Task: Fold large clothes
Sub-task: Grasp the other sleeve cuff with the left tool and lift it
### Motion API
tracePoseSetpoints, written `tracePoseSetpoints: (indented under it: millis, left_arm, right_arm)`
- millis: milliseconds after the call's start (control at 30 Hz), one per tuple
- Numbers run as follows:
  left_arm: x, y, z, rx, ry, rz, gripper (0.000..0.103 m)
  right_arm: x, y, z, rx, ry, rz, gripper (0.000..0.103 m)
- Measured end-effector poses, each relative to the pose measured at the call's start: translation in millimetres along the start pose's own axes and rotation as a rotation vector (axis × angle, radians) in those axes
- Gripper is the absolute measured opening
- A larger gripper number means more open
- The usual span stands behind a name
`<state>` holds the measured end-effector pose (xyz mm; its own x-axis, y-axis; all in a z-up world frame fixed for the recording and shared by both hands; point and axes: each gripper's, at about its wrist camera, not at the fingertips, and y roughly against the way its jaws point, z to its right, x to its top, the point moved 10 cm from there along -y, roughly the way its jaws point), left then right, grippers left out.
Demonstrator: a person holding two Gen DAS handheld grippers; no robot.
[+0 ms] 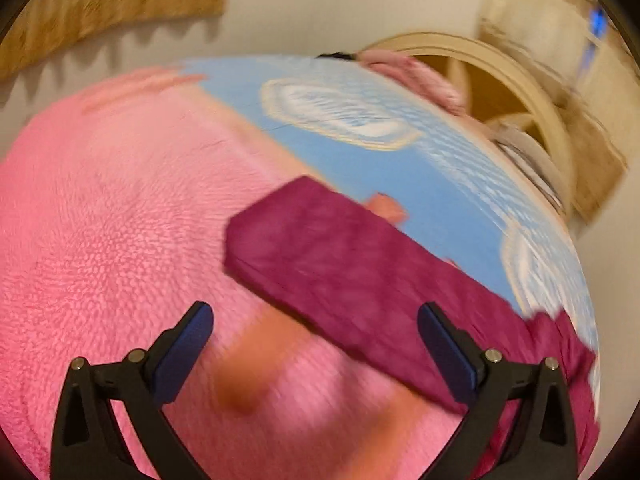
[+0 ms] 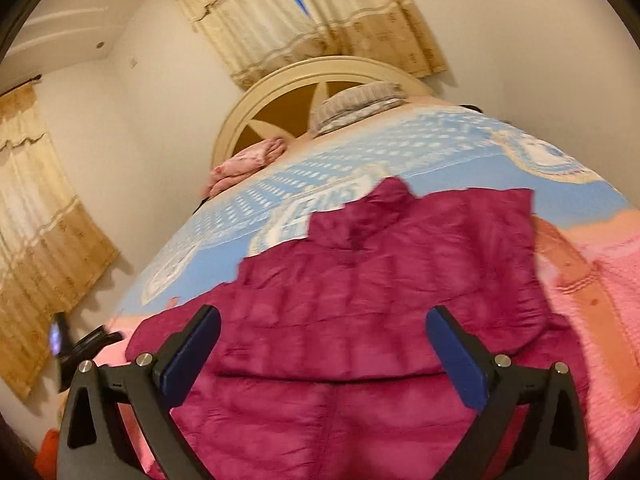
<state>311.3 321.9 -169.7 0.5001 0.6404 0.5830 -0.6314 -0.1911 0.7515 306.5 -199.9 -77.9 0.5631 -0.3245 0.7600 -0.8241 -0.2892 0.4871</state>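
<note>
Only the right wrist view shows the whole magenta quilted jacket (image 2: 380, 300) spread on the bed (image 2: 248, 208); left claw (image 1: 316, 356) and right claw (image 2: 324, 356) hover released above it

Pink blanket (image 1: 100, 240) bare left of jacket (image 1: 340, 272); headboard (image 2: 280, 92) beyond.

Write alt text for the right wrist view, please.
A magenta quilted jacket lies spread on a bed, below the open right gripper, which holds nothing. Behind are a cream headboard and beige curtains.
</note>
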Motion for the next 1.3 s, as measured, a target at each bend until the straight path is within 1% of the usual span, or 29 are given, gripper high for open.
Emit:
tracePoseSetpoints:
  millis: [33, 100, 167, 200, 267, 300, 333, 367, 400, 433, 500, 533, 567, 667, 767, 800, 833, 867, 900, 967, 1000, 1033, 1100, 1167, 1200, 1300]
  left_arm:
    - [0.5, -7.6, -3.0, 0.014, 0.007, -0.011, 0.103]
    - [-3.2, -31.0, -8.4, 0.050, 0.031, -0.063, 0.102]
    - [-8.3, -50.6, -7.1, 0.035, 0.076, -0.097, 0.100]
    - [-10.2, -56.5, -4.7, 0.045, 0.086, -0.097, 0.099]
    - [-6.6, -58.8, -0.5, 0.088, 0.051, -0.051, 0.097]
    - [-6.9, -60.9, 4.1, 0.091, 0.039, -0.036, 0.091]
    - [-6.6, -63.1, 5.0, 0.095, 0.037, -0.022, 0.078]
    - [-6.0, -64.3, 5.8, 0.111, 0.033, -0.002, 0.071]
    - [-1.7, -65.4, 4.1, 0.119, 0.022, 0.016, 0.054]
    - [6.2, -65.9, 5.8, 0.115, 0.012, 0.020, 0.034]
    - [7.5, -68.1, 13.4, 0.073, -0.020, 0.008, 0.019]
    - [17.4, -70.2, 15.8, 0.071, -0.029, 0.009, 0.015]
    - [22.7, -67.6, 18.9, 0.068, -0.040, 0.023, 0.014]
    - [36.1, -42.3, 35.2, 0.043, -0.094, 0.110, 0.012]
    - [45.7, -4.3, 71.4, -0.031, -0.169, 0.196, 0.011]
    - [47.8, 18.7, 94.4, -0.075, -0.216, 0.244, 0.011]
    - [47.3, 32.5, 107.3, -0.101, -0.244, 0.269, 0.011]
    - [45.8, 50.0, 127.9, -0.142, -0.282, 0.298, 0.011]
    - [38.4, 76.6, 156.5, -0.210, -0.338, 0.334, 0.011]
    - [27.0, 106.7, 196.6, -0.283, -0.423, 0.384, 0.011]
    - [9.9, 131.6, 224.2, -0.343, -0.488, 0.417, 0.011]
    - [-4.0, 146.0, 242.7, -0.388, -0.529, 0.430, 0.011]
    - [-38.2, 168.2, 279.6, -0.492, -0.605, 0.425, 0.011]
    - [-70.7, 176.5, 302.8, -0.566, -0.653, 0.380, 0.011]
    - [-97.5, 176.9, 317.2, -0.608, -0.684, 0.336, 0.011]
    - [-158.1, 162.0, 337.8, -0.650, -0.747, 0.224, 0.011]
  right_arm:
    - [-3.9, -1.7, -8.7, -0.004, 0.010, -0.015, 0.102]
    - [-13.1, -3.9, -22.9, 0.002, 0.034, -0.043, 0.102]
    - [-23.0, -3.9, -35.8, 0.001, 0.078, -0.059, 0.102]
    - [-27.6, -2.5, -39.0, -0.008, 0.099, -0.061, 0.102]
    - [-36.4, -0.9, -42.2, -0.049, 0.148, -0.067, 0.102]
    - [-40.1, 0.0, -42.0, -0.062, 0.160, -0.074, 0.102]
    - [-43.0, 0.1, -40.5, -0.066, 0.164, -0.081, 0.102]
    - [-46.0, 0.8, -38.5, -0.067, 0.162, -0.087, 0.102]
    - [-48.9, 2.6, -36.5, -0.069, 0.155, -0.092, 0.102]
    - [-49.8, 3.1, -33.4, -0.073, 0.146, -0.097, 0.102]
    - [-50.8, 4.7, -24.5, -0.080, 0.116, -0.107, 0.102]
    - [-51.0, 4.5, -20.5, -0.084, 0.100, -0.112, 0.102]
    - [-51.0, 4.5, -15.7, -0.086, 0.080, -0.117, 0.102]
    - [-48.8, 9.9, -5.0, -0.085, 0.027, -0.115, 0.102]
    - [-46.4, 16.6, 8.7, -0.108, -0.009, -0.102, 0.102]
    - [-45.7, 19.3, 13.2, -0.116, -0.020, -0.097, 0.102]
    - [-45.6, 21.2, 16.9, -0.120, -0.033, -0.094, 0.102]
    - [-45.4, 23.0, 20.5, -0.121, -0.046, -0.091, 0.102]
    - [-45.4, 25.2, 24.4, -0.120, -0.063, -0.087, 0.102]
    - [-46.5, 28.0, 32.0, -0.126, -0.089, -0.087, 0.102]
    - [-46.4, 28.1, 33.6, -0.127, -0.097, -0.088, 0.102]
    - [-47.4, 28.6, 34.7, -0.126, -0.103, -0.089, 0.102]
    - [-47.4, 31.8, 38.7, -0.128, -0.113, -0.085, 0.102]
    - [-46.5, 35.6, 43.6, -0.137, -0.118, -0.080, 0.102]
    - [-46.1, 37.4, 46.0, -0.139, -0.122, -0.078, 0.102]
    - [-47.8, 43.6, 53.9, -0.149, -0.135, -0.076, 0.102]
